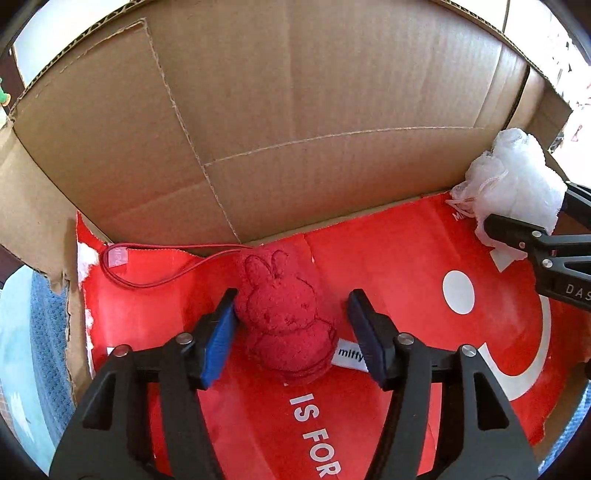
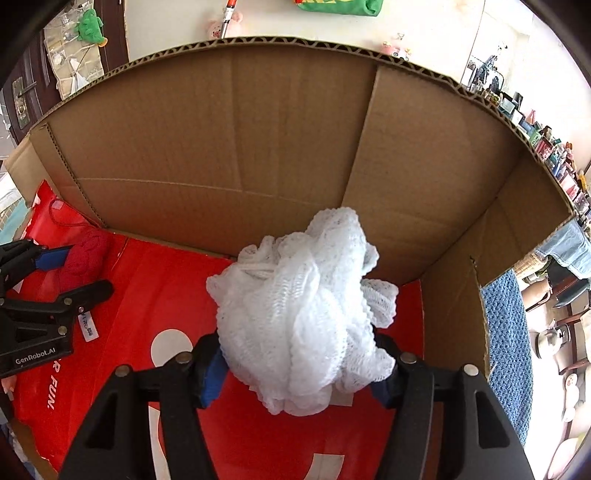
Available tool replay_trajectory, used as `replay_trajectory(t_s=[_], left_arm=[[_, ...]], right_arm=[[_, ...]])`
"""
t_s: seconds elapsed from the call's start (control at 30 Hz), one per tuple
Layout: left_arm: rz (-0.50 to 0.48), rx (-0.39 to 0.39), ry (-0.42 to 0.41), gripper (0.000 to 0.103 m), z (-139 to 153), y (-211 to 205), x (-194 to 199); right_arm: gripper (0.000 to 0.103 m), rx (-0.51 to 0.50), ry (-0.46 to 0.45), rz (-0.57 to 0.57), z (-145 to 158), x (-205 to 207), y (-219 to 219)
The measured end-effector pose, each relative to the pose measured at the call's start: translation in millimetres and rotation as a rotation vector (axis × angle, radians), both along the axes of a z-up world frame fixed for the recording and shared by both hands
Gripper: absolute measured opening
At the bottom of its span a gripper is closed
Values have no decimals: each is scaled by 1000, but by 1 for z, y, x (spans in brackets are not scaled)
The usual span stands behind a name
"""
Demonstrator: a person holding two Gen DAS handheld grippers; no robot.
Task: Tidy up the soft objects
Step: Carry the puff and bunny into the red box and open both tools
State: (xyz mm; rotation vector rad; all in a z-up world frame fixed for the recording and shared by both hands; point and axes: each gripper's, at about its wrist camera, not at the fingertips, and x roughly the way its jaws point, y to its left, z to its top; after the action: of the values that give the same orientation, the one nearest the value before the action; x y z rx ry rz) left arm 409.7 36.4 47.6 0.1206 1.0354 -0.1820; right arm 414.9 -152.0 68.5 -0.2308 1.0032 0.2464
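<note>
Lying inside a brown cardboard box [image 1: 280, 110], on a red printed sheet [image 1: 406, 266] covering the floor: red rabbit-shaped plush [image 1: 286, 314], flat, face up, white "miffy" label [image 1: 351, 357] showing at its lower right, thin red hanging cord [image 1: 155, 269] trailing off to the left with a small clear tag at the end.

Straddling the plush: left gripper [image 1: 291, 325], jaws standing apart, blue pad [image 1: 218, 343] just beside the plush's left edge, contact there not resolvable; other finger well clear on the right, over the label.

Clamping a white mesh bath pouf [image 2: 306, 314]: right gripper [image 2: 301, 365], fingers pressed into the bundle from both sides, pouf bulging above and below the grip, sitting near the box's back wall toward the right corner; whether touching the sheet, not determinable. In the left wrist view, same pouf [image 1: 513, 184] appearing at far right.

Showing outside the box: blue knitted cloth [image 2: 506, 332] beyond the right wall; green plush toy [image 2: 90, 26] in the background.
</note>
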Motion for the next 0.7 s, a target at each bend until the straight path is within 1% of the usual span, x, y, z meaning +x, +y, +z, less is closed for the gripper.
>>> replay_trajectory(t_s=[0.1, 0.17, 0.3, 0.43, 0.6, 0.7], left_arm=[[-5, 1, -1, 60, 3, -5, -2], [-6, 10, -7, 66, 3, -5, -4], [-7, 13, -20, 67, 2, -12, -4], [5, 5, -34, 72, 6, -12, -9], [17, -26, -44, 73, 10, -6, -15], [23, -41, -52, 73, 13, -1, -18]], right_arm=[[65, 6, 4, 2, 1, 4, -3], [67, 8, 6, 4, 1, 5, -4], [68, 11, 9, 4, 3, 7, -6], [68, 14, 9, 0, 5, 6, -5], [70, 11, 6, 3, 7, 3, -3], [74, 19, 4, 2, 11, -1, -1]])
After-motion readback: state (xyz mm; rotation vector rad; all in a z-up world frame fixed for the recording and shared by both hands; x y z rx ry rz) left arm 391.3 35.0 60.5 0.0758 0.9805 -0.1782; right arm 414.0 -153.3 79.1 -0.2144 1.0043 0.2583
